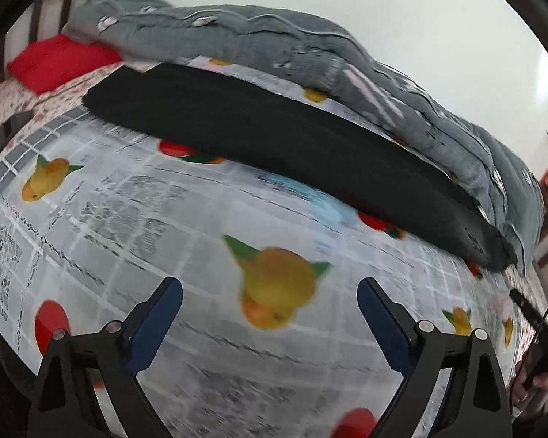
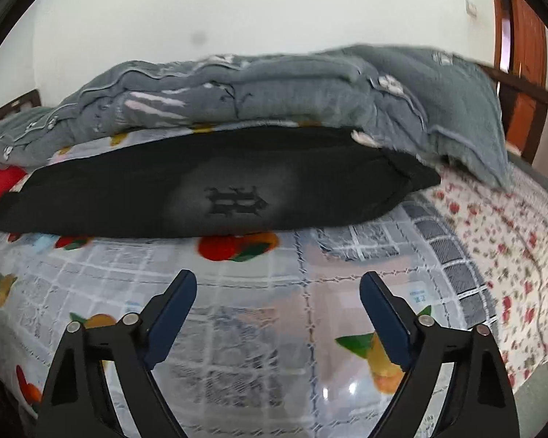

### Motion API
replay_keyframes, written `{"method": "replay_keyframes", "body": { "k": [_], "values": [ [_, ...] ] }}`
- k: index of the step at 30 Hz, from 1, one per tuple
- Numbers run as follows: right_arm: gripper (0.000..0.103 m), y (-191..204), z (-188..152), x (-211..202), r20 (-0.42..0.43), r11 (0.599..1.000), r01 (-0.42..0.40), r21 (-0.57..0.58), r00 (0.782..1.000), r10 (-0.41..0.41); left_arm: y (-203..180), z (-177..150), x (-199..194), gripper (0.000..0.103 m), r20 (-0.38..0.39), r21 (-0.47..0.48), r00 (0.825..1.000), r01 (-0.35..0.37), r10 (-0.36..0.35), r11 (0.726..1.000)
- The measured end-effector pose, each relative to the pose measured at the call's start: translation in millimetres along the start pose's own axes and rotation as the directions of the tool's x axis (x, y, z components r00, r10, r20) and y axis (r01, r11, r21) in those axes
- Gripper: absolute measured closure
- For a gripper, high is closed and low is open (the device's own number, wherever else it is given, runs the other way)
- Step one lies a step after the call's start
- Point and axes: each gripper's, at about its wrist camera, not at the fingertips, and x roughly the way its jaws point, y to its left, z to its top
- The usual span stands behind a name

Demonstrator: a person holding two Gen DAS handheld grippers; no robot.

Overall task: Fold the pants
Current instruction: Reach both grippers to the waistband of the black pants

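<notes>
Ahead of the left gripper (image 1: 270,288), whose fingers are spread with nothing between them, black pants (image 1: 274,146) are laid lengthwise on a fruit-print cover (image 1: 128,219). Beyond the right gripper (image 2: 277,284), likewise spread and empty, the pants (image 2: 208,189) are seen below a grey blanket (image 2: 274,87)

The black pants (image 2: 215,189) bear a dark ornate emblem, perhaps a gothic letter, too blurred to read.

The black pants (image 2: 215,189), folded into a long flat strip, lie along the bed's far side, logo up.
</notes>
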Motion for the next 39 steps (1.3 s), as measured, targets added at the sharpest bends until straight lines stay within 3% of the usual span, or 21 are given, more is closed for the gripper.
{"method": "replay_keyframes", "body": {
  "k": [2, 7, 13, 14, 16, 22, 29, 32, 33, 34, 35, 37, 39],
  "values": [
    [0.02, -10, 2, 13, -0.036, 1.0, 0.022, 0.014, 0.999, -0.022, 15, 7, 10, 0.02, -0.029, -0.035, 0.998, 0.049, -0.05, 0.998],
    [0.026, -33, 2, 47, -0.131, 0.997, -0.016, 0.069, 0.991, 0.025, 46, 15, 30, 0.02, -0.005, -0.144, 0.992, 0.123, -0.125, 0.982],
    [0.026, -42, 8, 68, -0.104, 0.997, 0.015, 0.077, 0.995, -0.007, 46, 47, 55, 0.02, 0.033, -0.098, 0.999, 0.032, -0.029, 0.995],
    [0.026, -39, 10, 73, -0.112, 0.998, 0.047, 0.049, 0.993, -0.041, 47, 53, 59, 0.02, 0.035, -0.103, 0.999, 0.028, -0.025, 0.994],
    [0.026, -37, 12, 80, -0.113, 0.999, 0.02, 0.042, 0.994, -0.015, 53, 66, 67, 0.02, 0.037, -0.127, 0.998, 0.047, -0.043, 0.991],
    [0.026, -45, 29, 98, -0.119, 0.991, -0.042, 0.126, 0.991, 0.057, 76, 103, 99, 0.023, 0.024, -0.279, 0.992, 0.129, -0.127, 0.952],
    [0.026, -49, 46, 117, -0.131, 0.979, -0.06, 0.195, 0.988, 0.086, 85, 129, 123, 0.025, 0.019, -0.377, 0.991, 0.133, -0.136, 0.916],
    [0.026, -51, 54, 124, -0.139, 0.973, -0.068, 0.22, 0.985, 0.101, 85, 135, 128, 0.043, 0.004, -0.39, 0.996, 0.088, -0.094, 0.917],
    [0.029, -53, 56, 125, -0.138, 0.969, -0.068, 0.236, 0.985, 0.103, 85, 136, 129, 0.062, -0.007, -0.392, 0.998, 0.058, -0.066, 0.918],
    [0.044, -55, 58, 125, -0.132, 0.965, -0.062, 0.256, 0.986, 0.098, 86, 137, 130, 0.084, -0.027, -0.388, 0.999, 0.016, -0.029, 0.922],
    [0.069, -58, 61, 125, -0.13, 0.961, -0.034, 0.275, 0.989, 0.073, 88, 137, 130, 0.09, -0.05, -0.378, 0.999, -0.012, -0.007, 0.926],
    [0.081, -63, 65, 122, -0.118, 0.956, -0.028, 0.292, 0.991, 0.065, 92, 137, 128, 0.095, -0.067, -0.359, 0.997, 0.002, -0.028, 0.933],
    [0.084, -70, 70, 113, -0.061, 0.943, -0.086, 0.321, 0.992, 0.111, 92, 140, 117, 0.096, -0.05, -0.329, 0.998, 0.02, -0.038, 0.944]
  ]
}}
